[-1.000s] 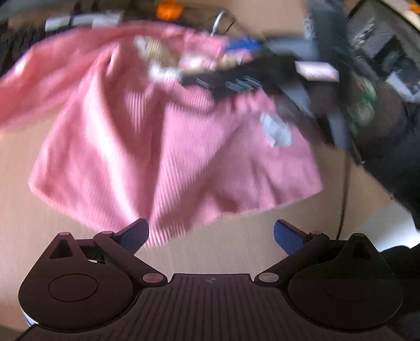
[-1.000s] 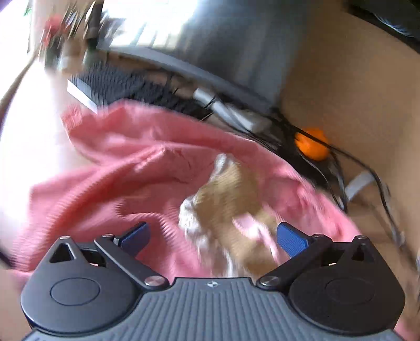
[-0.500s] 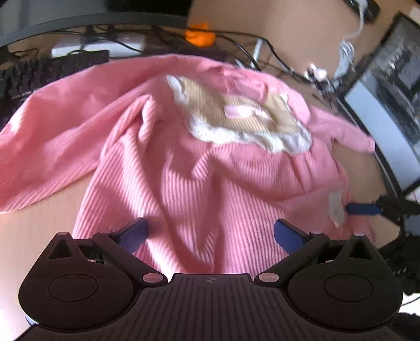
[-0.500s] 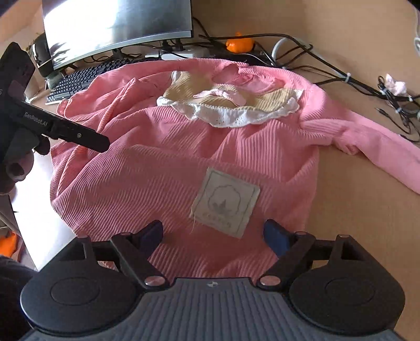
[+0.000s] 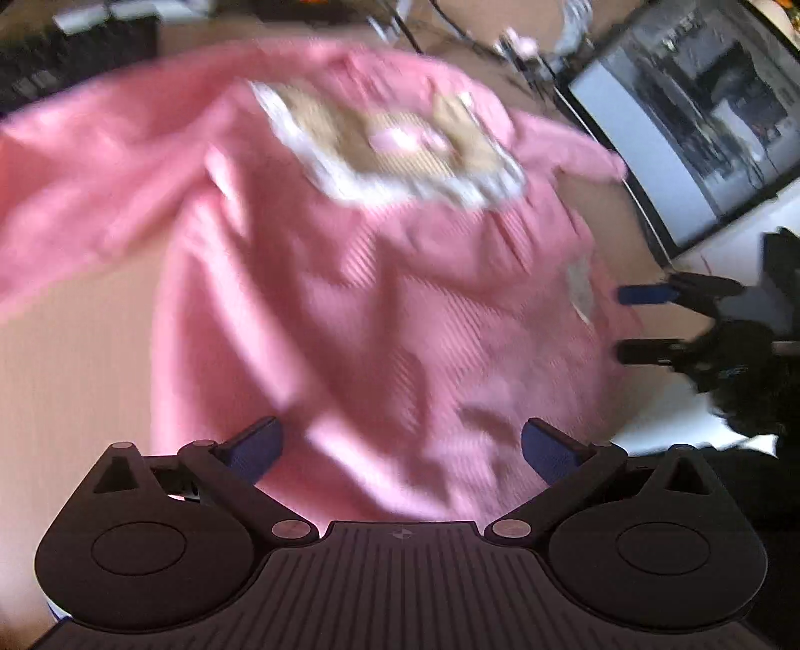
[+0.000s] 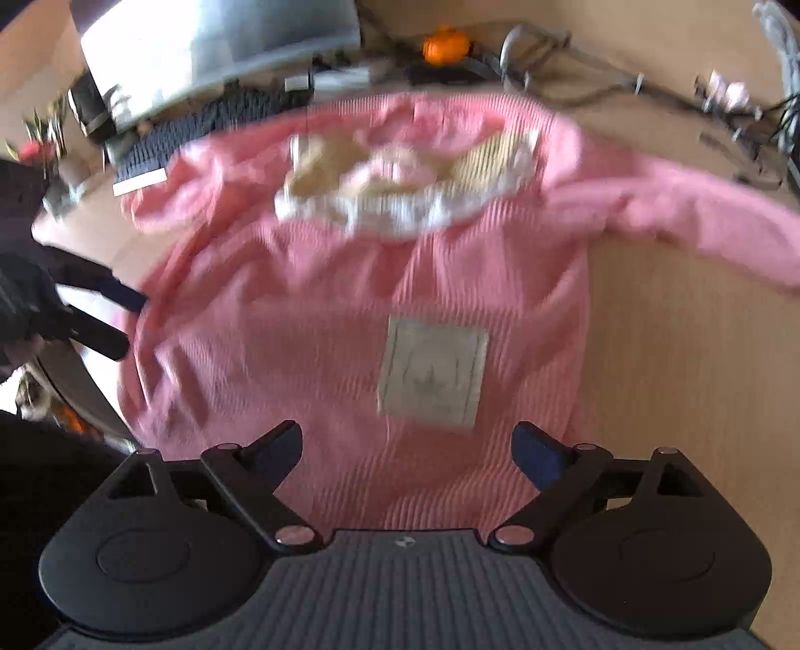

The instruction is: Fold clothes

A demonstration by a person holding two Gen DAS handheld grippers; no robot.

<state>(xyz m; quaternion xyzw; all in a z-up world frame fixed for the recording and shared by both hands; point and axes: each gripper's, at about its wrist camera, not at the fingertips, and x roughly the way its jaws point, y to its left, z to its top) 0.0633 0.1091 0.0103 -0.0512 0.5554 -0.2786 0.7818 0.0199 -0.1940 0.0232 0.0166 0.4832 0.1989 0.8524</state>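
A pink ribbed sweater [image 5: 360, 280] with a beige and white lace collar [image 5: 395, 150] lies spread on the wooden desk [image 5: 65, 360], hem toward me. It also shows in the right wrist view [image 6: 350, 310], with a square grey patch [image 6: 432, 372] near the hem. My left gripper [image 5: 400, 447] is open and empty over the hem's left part. My right gripper [image 6: 406, 450] is open and empty over the hem just below the patch. Each gripper shows at the sweater's side edge in the other's view: the right one [image 5: 645, 320], the left one [image 6: 112, 320]. Both views are blurred.
A keyboard [image 6: 210, 125] and a monitor [image 6: 220, 45] stand behind the sweater on the left. A second screen [image 5: 700, 130] stands at the right. Cables [image 6: 625, 90] and an orange object [image 6: 445, 45] lie along the back. The desk's front edge is close below the hem.
Both grippers have moved closer over the hem and stay open. The left view has swung right; both views are now blurred by motion.
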